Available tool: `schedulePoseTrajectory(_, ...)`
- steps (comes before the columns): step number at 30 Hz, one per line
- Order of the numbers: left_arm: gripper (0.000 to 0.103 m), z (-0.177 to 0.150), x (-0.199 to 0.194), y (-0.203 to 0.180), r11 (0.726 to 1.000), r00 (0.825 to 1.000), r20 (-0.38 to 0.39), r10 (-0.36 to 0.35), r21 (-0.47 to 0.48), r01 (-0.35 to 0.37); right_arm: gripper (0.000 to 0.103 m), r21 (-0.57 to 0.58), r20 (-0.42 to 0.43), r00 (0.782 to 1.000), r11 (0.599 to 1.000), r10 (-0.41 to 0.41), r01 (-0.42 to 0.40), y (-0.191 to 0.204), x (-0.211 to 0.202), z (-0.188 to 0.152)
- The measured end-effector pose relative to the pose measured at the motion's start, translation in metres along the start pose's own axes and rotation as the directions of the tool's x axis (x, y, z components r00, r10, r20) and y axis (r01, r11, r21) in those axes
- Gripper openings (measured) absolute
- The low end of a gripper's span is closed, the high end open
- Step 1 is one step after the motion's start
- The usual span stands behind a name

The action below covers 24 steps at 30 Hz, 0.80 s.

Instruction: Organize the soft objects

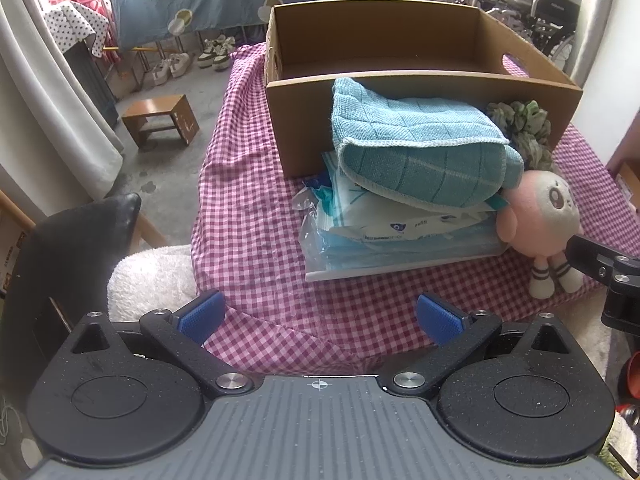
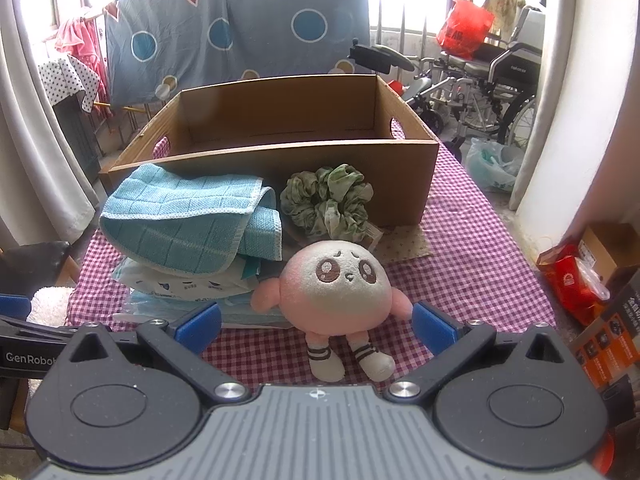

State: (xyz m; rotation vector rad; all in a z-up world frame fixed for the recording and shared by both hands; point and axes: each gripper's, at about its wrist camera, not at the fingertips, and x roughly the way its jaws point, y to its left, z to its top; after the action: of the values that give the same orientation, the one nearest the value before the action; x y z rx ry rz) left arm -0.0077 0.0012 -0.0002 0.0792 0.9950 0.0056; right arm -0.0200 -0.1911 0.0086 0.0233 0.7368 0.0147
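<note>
Right wrist view: the right hand-held gripper (image 2: 316, 322) hangs low over the near edge of the table (image 2: 472, 248), its blue pads spread wide and holding nothing, with the pink plush doll (image 2: 334, 284) sitting between them, legs toward the camera and neither pad touching it. Just beside the doll lie a folded teal towel (image 2: 188, 216) atop a stack of plastic-wrapped packs (image 2: 176, 284), and behind it a green scrunchie (image 2: 328, 200) against the front wall of an open cardboard box (image 2: 280, 160), which appears to hold nothing. From the left wrist, the left hand-held gripper (image 1: 318, 316) is likewise spread and empty, set back from the stack over the checked cloth. The sorting looks barely begun, with every soft item outside the box; the step in hand appears to be the first pick, the doll. The next move likely calls for easing forward until the pads flank the doll's round body, closing gently, then lifting clear of the box wall.
</note>
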Motion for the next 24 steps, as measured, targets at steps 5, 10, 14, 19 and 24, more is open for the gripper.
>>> schedulePoseTrajectory(5, 0.102, 0.0006, -0.0011, -0.0017, 1.000, 1.000, 0.002, 0.002, 0.006, -0.002, 0.103, -0.001, -0.007, 1.000, 1.000, -0.003, 0.003, -0.0007, 0.0012, -0.0001)
schedulePoseTrajectory(10, 0.102, 0.0005, -0.0013, -0.0016, 1.000, 1.000, 0.002, 0.002, 0.007, -0.002, 0.103, -0.004, -0.009, 1.000, 1.000, -0.004, 0.004, -0.0003, 0.0010, -0.0001)
schedulePoseTrajectory(14, 0.102, 0.0006, -0.0015, -0.0015, 1.000, 1.000, 0.003, 0.004, 0.005, -0.004, 0.103, -0.006, -0.009, 1.000, 1.000, -0.004, 0.004, 0.0004, 0.0010, -0.0002)
schedulePoseTrajectory(19, 0.102, 0.0003, -0.0013, -0.0007, 1.000, 1.000, 0.001, 0.004, 0.006, -0.004, 0.103, -0.005, -0.012, 1.000, 1.000, -0.004, 0.004, 0.0005, 0.0013, -0.0001)
schedulePoseTrajectory(24, 0.102, 0.0001, -0.0012, -0.0005, 1.000, 1.000, 0.000, 0.005, 0.007, -0.005, 0.103, -0.004, -0.012, 1.000, 1.000, -0.004, 0.004, 0.0005, 0.0014, -0.0002)
